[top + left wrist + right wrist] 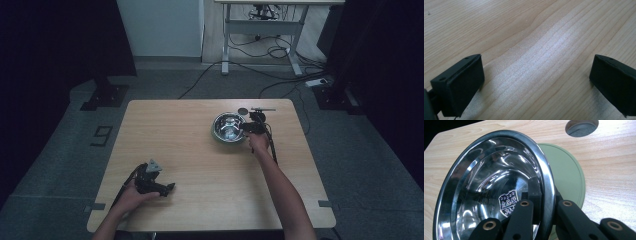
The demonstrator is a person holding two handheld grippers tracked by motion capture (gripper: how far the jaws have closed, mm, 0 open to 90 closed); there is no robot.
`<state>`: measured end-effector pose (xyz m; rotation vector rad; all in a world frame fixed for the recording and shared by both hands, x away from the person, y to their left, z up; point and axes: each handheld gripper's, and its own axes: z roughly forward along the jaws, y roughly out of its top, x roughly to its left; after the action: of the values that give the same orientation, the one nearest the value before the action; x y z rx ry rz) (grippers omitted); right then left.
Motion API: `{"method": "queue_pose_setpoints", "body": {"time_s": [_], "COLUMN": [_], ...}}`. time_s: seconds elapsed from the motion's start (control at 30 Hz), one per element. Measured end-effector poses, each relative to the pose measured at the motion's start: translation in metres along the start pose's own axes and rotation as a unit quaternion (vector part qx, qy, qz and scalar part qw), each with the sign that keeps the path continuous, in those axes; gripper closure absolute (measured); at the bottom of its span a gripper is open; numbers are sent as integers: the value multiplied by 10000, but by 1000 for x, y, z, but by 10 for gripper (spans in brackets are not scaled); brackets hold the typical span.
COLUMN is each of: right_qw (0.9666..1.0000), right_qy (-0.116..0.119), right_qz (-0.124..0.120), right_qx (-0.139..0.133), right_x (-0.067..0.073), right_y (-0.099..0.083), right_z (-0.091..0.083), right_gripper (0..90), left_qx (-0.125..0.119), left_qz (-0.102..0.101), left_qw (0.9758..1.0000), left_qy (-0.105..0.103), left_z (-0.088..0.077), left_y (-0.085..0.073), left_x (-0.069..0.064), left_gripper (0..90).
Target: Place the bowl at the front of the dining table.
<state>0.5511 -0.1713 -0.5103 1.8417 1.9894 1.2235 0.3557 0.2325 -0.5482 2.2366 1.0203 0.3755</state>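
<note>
While the person is leaning in from the near edge, the high view is showing the wooden surface point(190, 165) with a steel bowl point(228, 127) sitting toward its far right part. The right hand-held gripper point(246, 128) is clamping the bowl's right rim, and the right hand point(259, 143) is reaching out behind it. Near the front left corner, the left hand-held gripper point(169, 188) is resting low by the wood, well apart from the bowl, with the left hand point(134, 196) wrapping its body.

Looking along the left hand-held gripper point(536, 77), its two black jaws are standing wide and released, with bare wood grain lying between them.

Looking along the right hand-held gripper point(543, 202), its jaws are pinching the bowl point(491, 192) at the rim, one pad inside and one outside. The bowl is tilting up on its edge, and a green round mat point(566, 177) is lying under it. A grey round plug point(581, 127) is sitting in the surface point(609, 177) beyond.
</note>
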Motion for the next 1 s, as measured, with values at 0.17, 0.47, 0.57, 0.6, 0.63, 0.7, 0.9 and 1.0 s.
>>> {"method": "queue_pose_setpoints", "body": {"time_s": [0.17, 0.47, 0.57, 0.6, 0.63, 0.7, 0.9, 1.0], "right_qw": [10000, 9998, 9998, 9998, 9998, 9997, 9998, 9997], "right_qy": [-70, -142, -161, -155, -160, -198, -173, -189], "right_qz": [11, 88, 117, 117, 139, 102, 106, 166], "right_qx": [47, 47, 14, 13, 17, 44, -6, -40], "right_x": [0, -4, -5, -6, -6, -4, -1, -3], "right_y": [5, 6, 6, 7, 7, 10, 15, 15], "right_z": [4, 13, 16, 16, 17, 19, 22, 23], "right_gripper": [867, 868, 867, 868, 868, 867, 868, 867], "left_qx": [-1, 0, -1, -1, -1, 0, -5, -1], "left_qz": [0, -1, -2, -1, -1, 0, -3, -1], "left_qw": [10000, 10000, 10000, 10000, 10000, 10000, 10000, 10000], "left_qy": [0, 1, 1, 0, 0, 0, 4, 0], "left_z": [0, 0, 0, 0, 0, 0, 0, 0], "left_y": [0, 0, 0, 0, 0, 0, 0, 0], "left_x": [0, 0, 0, 0, 0, 0, 0, 0], "left_gripper": [0, 0, 0, 0, 0, 0, 0, 0]}}
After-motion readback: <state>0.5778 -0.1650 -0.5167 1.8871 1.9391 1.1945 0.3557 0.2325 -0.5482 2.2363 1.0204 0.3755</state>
